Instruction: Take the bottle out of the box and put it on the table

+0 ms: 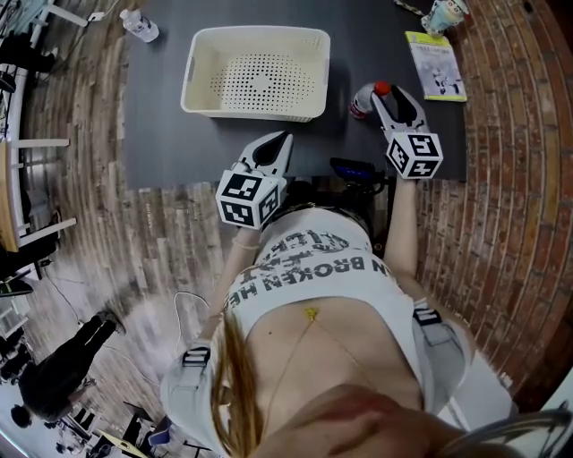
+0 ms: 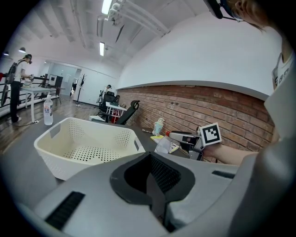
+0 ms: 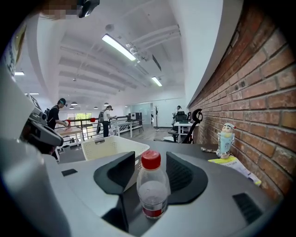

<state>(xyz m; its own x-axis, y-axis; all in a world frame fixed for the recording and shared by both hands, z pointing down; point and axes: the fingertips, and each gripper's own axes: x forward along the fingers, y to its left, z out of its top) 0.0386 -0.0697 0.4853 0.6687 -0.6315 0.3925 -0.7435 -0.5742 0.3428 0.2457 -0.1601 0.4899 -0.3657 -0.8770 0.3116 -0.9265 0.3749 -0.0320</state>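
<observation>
The white perforated box (image 1: 255, 36) stands empty on the dark table (image 1: 161, 134); its rim also shows in the left gripper view (image 2: 88, 139) and the right gripper view (image 3: 111, 146). A clear bottle (image 3: 151, 190) with a red cap stands upright on the table to the box's right (image 1: 365, 100). My right gripper (image 1: 383, 97) is open around it, with a pad on either side and neither pressing. My left gripper (image 1: 285, 139) hovers at the table's front edge, shut and empty (image 2: 150, 159).
A second water bottle (image 1: 139, 24) stands at the table's far left corner. A booklet (image 1: 435, 64) and a small figurine (image 1: 443, 13) lie at the far right beside the brick wall. People stand at tables far off in the room.
</observation>
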